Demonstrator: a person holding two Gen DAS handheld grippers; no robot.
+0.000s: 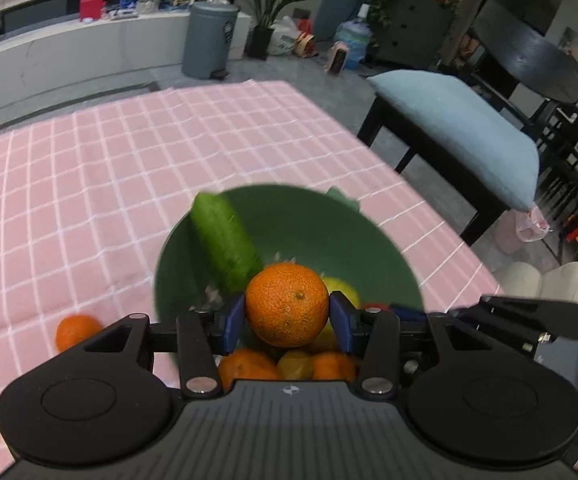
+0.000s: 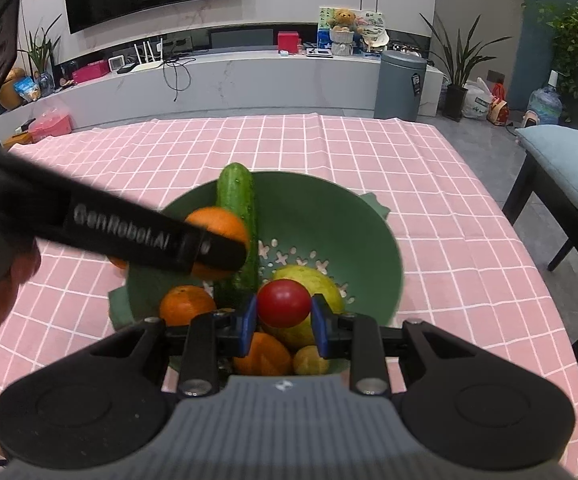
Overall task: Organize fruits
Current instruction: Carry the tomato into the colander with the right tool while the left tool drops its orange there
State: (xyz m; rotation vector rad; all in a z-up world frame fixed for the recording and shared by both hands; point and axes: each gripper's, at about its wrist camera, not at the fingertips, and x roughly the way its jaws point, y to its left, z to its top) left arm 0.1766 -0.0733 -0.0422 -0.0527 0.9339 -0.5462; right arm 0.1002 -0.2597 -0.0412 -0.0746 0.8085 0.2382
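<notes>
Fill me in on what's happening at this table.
A person with a gripper in each hand is sorting fruit at a green colander on a pink checked cloth. The left gripper holds an orange over it; the right gripper holds a tomato. A cucumber, oranges and yellow fruit lie inside; one orange sits on the cloth.

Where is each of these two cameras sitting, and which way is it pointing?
Left wrist view: rides on the left claw, looks forward and down over an orange it grips, above the green bowl; only its own claw shows.
Right wrist view: rides on the right claw, which grips a tomato, facing the TV wall; the person's head edge and the left claw also show.
Shared: bowl, cucumber, pink checked cloth.
</notes>
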